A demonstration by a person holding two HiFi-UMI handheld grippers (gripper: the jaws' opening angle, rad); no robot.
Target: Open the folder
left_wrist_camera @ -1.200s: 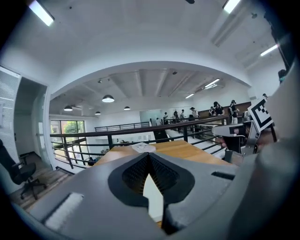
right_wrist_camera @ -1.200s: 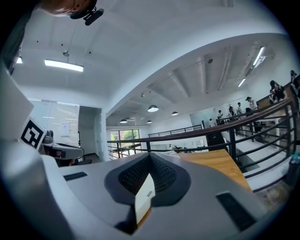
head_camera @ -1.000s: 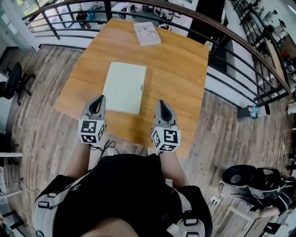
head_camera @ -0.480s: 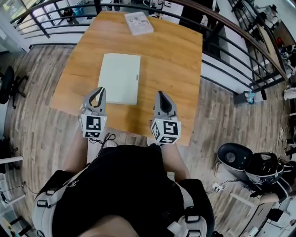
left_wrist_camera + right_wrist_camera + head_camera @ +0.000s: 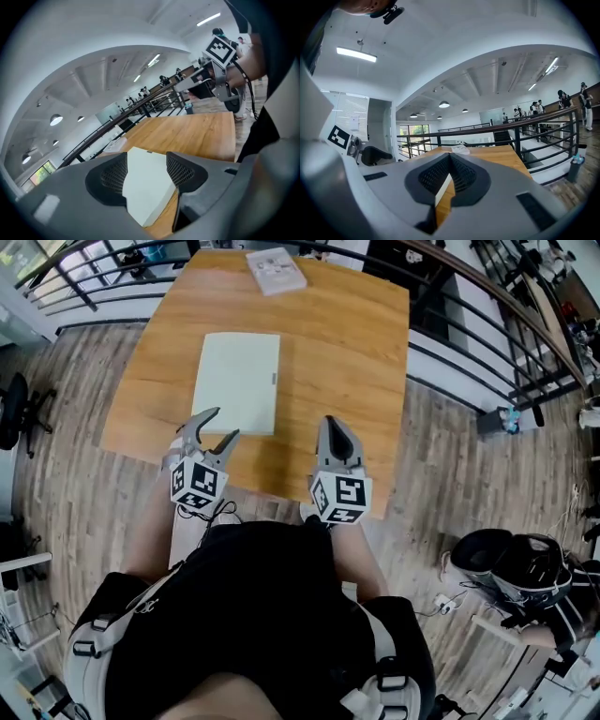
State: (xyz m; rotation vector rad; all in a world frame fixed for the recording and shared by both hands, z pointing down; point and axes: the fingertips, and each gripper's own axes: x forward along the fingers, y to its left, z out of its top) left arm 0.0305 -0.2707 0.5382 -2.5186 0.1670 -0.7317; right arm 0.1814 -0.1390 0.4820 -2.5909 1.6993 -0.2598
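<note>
A pale green closed folder (image 5: 237, 381) lies flat on the wooden table (image 5: 347, 352). My left gripper (image 5: 220, 425) hovers at the folder's near edge, rolled so that one finger is higher than the other. Its jaws have just been opening and stand open, with nothing between them. In the left gripper view the folder (image 5: 145, 187) shows beyond the left gripper (image 5: 147, 166). My right gripper (image 5: 330, 420) is shut and empty over bare table to the right of the folder. In the right gripper view a sliver of the folder (image 5: 442, 192) shows below the right gripper (image 5: 450, 155).
A white booklet (image 5: 276, 269) lies at the table's far edge. A black railing (image 5: 469, 296) runs behind and to the right of the table. Black bags (image 5: 511, 568) sit on the floor at the right, and an office chair (image 5: 14, 413) stands at the left.
The left gripper's jaws have opened, and it has rolled and moved forward and down to the folder's near edge. The right gripper has shifted slightly forward and stays shut.
</note>
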